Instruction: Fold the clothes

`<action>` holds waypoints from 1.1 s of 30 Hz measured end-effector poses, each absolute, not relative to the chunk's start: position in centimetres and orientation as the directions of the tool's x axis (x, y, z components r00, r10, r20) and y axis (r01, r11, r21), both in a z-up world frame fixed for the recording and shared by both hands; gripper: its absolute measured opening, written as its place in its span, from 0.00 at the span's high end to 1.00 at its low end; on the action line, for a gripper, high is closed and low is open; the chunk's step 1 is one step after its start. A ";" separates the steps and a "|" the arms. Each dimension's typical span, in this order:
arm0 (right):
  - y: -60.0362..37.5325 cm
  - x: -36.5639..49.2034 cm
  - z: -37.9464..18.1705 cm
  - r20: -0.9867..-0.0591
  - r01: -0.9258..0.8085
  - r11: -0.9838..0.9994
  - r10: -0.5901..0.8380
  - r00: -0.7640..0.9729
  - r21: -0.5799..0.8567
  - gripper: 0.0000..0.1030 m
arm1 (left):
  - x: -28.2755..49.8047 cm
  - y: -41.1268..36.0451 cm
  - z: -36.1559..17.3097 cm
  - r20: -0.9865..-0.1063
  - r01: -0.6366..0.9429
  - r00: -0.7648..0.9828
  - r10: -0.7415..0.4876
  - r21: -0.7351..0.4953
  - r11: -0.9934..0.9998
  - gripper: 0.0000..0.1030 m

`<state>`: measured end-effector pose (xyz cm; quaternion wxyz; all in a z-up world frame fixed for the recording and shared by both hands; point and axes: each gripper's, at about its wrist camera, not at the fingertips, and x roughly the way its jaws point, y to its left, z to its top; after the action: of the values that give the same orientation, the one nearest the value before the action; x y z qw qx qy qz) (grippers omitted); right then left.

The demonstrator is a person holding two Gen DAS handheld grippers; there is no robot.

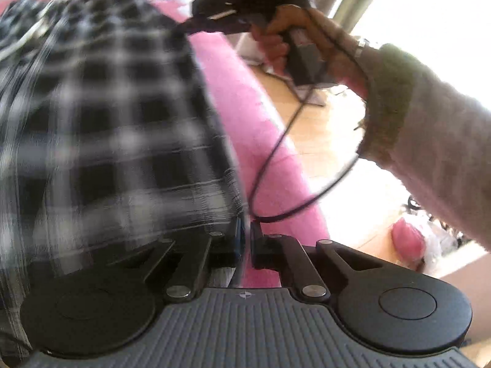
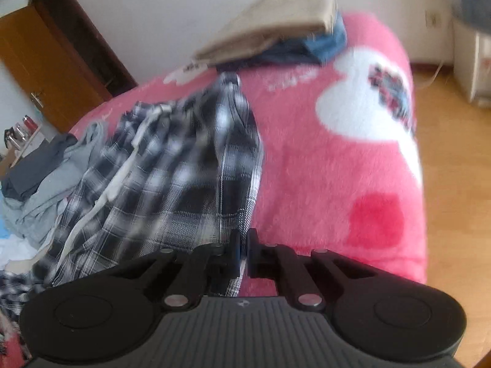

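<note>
Plaid garment (image 2: pixel 184 165) held over the pink blanket (image 2: pixel 322 184).
Left gripper (image 1: pixel 244 239) and right gripper (image 2: pixel 243 251) each pinch its edge, jaws nearly closed; folded clothes (image 2: pixel 270 36) lie at the blanket's far end.

bedding: pink fleece blanket (image 2: pixel 322 178) with white heart and red heart prints | floor: light wood boards (image 2: pixel 454 165) | door: brown wooden door (image 2: pixel 40 61), handle visible, upper left | wall: white wall (image 2: pixel 172 9) behind bed | right edge: white cabinet (image 2: pixel 472 61), detail blurred
</note>
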<state>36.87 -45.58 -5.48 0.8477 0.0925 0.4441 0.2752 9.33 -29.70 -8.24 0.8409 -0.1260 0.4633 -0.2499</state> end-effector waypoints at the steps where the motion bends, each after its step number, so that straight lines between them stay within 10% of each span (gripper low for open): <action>1: -45.7 36.8 -4.9 -0.689 -0.388 0.831 0.550 0.472 0.398 0.97 | 9.7 -29.8 -8.1 -0.702 0.299 0.431 -0.567 -0.481 0.824 1.00; 9: -43.9 36.7 -6.6 -0.748 -0.472 0.874 0.392 0.535 0.121 0.96 | 10.7 -31.1 -10.4 -0.703 0.298 0.327 -0.632 -0.558 0.774 1.00; 13: -45.5 37.0 -4.6 -0.723 -0.375 0.906 0.391 0.569 0.195 0.71 | 10.9 -29.5 -10.1 -0.695 0.323 0.283 -0.661 -0.579 0.748 0.84; 33: -49.5 40.2 -7.0 -0.519 -0.184 0.798 0.528 0.673 0.574 0.73 | 9.6 -23.5 -5.7 -0.811 0.326 -0.008 -0.585 -0.555 0.765 0.57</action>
<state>40.25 -49.50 -6.97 0.8810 0.2454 0.3506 0.2019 9.60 -23.54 -5.73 0.6967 -0.1024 0.6303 -0.3269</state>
